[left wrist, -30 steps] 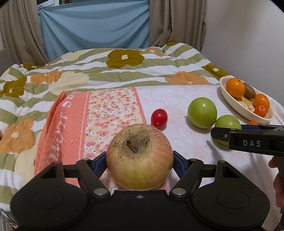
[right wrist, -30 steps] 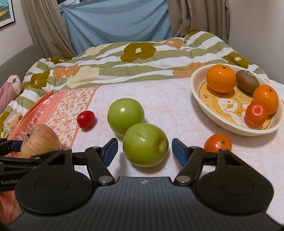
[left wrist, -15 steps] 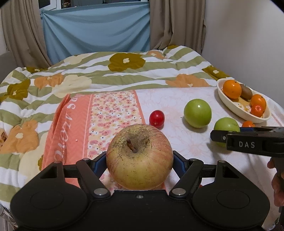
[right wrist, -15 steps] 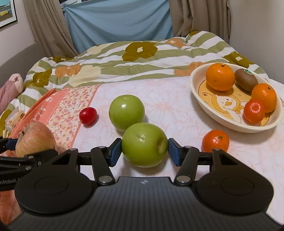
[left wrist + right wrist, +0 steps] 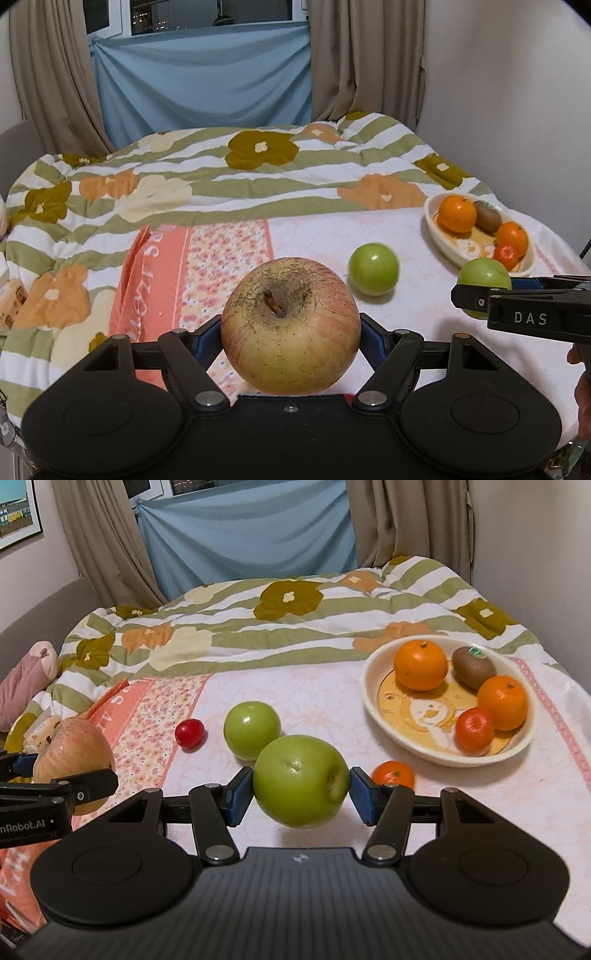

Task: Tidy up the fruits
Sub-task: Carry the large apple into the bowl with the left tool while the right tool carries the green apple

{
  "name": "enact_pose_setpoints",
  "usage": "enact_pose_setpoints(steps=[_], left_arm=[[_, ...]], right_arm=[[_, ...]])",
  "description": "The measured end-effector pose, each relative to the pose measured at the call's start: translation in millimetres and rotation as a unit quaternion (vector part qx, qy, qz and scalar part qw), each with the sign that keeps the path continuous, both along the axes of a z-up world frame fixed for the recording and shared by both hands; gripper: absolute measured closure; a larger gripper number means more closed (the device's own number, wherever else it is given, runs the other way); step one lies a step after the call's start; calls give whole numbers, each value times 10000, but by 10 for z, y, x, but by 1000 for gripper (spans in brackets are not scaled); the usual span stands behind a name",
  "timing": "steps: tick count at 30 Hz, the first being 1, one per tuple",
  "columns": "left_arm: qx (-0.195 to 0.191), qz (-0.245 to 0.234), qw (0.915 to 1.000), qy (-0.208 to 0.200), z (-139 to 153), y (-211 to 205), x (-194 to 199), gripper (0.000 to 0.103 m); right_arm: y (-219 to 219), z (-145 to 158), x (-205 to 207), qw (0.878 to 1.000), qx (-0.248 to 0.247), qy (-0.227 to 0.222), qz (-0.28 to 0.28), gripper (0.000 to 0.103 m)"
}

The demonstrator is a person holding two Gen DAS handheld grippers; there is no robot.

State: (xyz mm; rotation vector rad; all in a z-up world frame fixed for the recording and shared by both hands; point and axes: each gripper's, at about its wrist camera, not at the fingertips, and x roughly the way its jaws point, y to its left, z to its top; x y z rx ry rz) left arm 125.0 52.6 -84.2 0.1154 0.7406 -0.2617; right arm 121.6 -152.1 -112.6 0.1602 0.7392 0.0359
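Observation:
My left gripper is shut on a large yellow-red apple and holds it above the bed; the apple also shows at the left of the right wrist view. My right gripper is shut on a green apple, lifted off the pink cloth; it shows in the left wrist view too. A second green apple, a small red fruit and a loose mandarin lie on the cloth. The cream bowl holds oranges and a kiwi.
The bed carries a striped floral quilt behind the pink cloth. A wall stands close on the right. A pink stuffed toy lies at the left edge. Curtains and a blue sheet hang at the back.
My right gripper closed on the near green apple and raised it. My left gripper rose with the yellow-red apple, which now hides the small red fruit in its view.

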Motion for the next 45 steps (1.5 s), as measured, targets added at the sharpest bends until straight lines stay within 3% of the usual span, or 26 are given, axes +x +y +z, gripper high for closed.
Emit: enact_pose_setpoints(steps=[9,19,33,45], left_arm=[[-147,43,9998,-92,296,-436,-94,25],[-193,-54,9996,-186,389,-1129,110,25],[-103,-136,9998,46,56,-2022,587,25],[157,-180,9992,332,-325,-2487,928,25]], right_arm=[[-533,417,-72,9998,-72,-148,128,32],[-1263,497,92,9996,-157,-190,145,32],[-2118,312,584,9991,-173,-123,375,32],[-2352,128,932,9975,-197,-9,684,32]])
